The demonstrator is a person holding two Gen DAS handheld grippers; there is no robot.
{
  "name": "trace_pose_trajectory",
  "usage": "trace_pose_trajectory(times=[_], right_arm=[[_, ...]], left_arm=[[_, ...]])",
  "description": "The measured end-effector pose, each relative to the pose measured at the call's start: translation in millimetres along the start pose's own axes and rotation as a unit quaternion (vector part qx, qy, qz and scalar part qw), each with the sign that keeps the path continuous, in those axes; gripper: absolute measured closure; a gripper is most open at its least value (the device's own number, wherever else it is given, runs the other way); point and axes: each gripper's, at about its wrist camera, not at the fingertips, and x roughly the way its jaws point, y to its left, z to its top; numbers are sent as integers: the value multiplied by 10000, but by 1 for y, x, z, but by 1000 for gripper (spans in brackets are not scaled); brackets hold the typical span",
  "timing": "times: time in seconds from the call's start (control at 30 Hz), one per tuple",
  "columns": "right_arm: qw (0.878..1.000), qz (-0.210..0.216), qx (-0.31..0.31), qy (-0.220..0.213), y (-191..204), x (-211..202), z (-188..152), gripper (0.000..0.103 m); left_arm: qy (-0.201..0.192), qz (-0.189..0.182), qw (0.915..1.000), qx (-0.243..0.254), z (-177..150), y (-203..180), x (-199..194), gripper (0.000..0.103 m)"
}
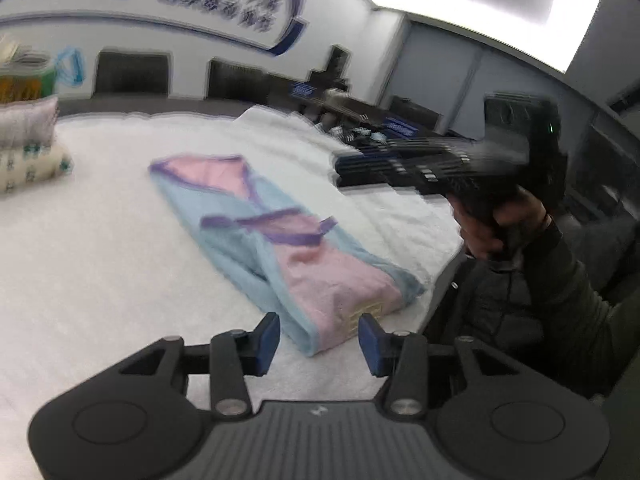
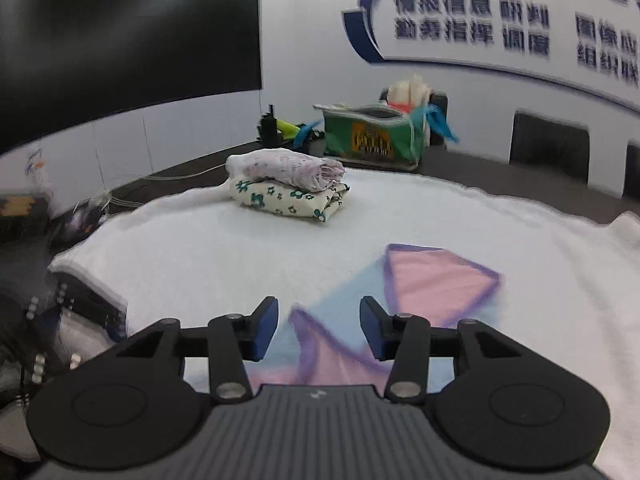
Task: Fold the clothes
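Currently our pink-and-blue garment with purple trim (image 1: 280, 240) lies narrowed lengthwise on the white-towelled bench (image 1: 100, 260). Both the left gripper (image 1: 319, 338) and right gripper (image 2: 319, 330) hover with jaws wide, holding nothing. We should pinch corners squarely, keeping edges aligned.

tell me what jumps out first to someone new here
The pink and blue garment lies partly folded in the middle of the white cloth, just ahead of the open left claw. Two folded clothes are stacked at the cloth's far side, before a green bag.
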Motion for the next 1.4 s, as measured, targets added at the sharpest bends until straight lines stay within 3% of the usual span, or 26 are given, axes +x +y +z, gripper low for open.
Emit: trace_pose_trajectory(times=[0.1,0.2,0.23,0.27,0.33,0.43,0.5,0.57,0.7,0.73,0.77,0.8,0.9,1.0,1.07,1.17,1.23,1.33,1.4], right_arm=[[9990,220,-377,-3,11,-37,-39,52],[9991,211,-324,179,11,-40,-68,53],[9990,208,-307,239,12,-40,-78,55],[9989,205,-290,299,12,-41,-88,60],[9987,192,-247,403,12,-43,-106,97],[9996,119,-2,269,1,-52,-108,98],[9997,38,-103,228,1,-54,-104,96],[9994,112,-209,267,3,-54,-104,93],[9992,84,-303,232,1,-45,-111,88],[9994,87,-263,219,-1,-44,-111,89],[9994,106,-262,207,-1,-46,-111,91],[9994,125,-261,194,-1,-49,-111,98],[9993,207,-286,130,1,-60,-110,99],[9988,331,-357,13,4,-77,-108,99],[9983,460,-196,-315,-2,-87,-104,99],[9959,405,119,-799,-23,-85,-83,99],[9953,243,296,-893,-42,-68,-63,99],[9956,-146,789,-483,-71,-19,-39,99],[9927,-405,1115,-208,-91,13,-23,98]], left_arm=[[79,-185,9973,707,-2,-16,13,52],[452,154,9952,852,-3,-22,37,53],[563,293,9949,778,-3,-20,43,60],[673,433,9943,704,-2,-17,50,81],[679,465,9947,623,0,-11,49,102],[564,505,9953,607,-2,-8,37,99],[483,532,9956,600,-3,-6,29,89],[464,587,9949,676,-3,-7,30,64],[480,607,9926,939,-1,-15,41,64],[534,605,9918,993,0,-16,45,75],[589,603,9909,1047,0,-17,49,103],[644,600,9900,1102,0,-19,52,101],[640,189,9934,929,0,-18,39,103],[555,-217,9972,446,9,-14,22,103],[461,-277,9985,96,24,-6,18,103],[275,24,9991,-310,59,17,24,103],[202,357,9977,-535,84,38,34,103],[397,774,9909,-1031,111,78,67,103],[349,1104,9831,-1418,117,103,88,92]])
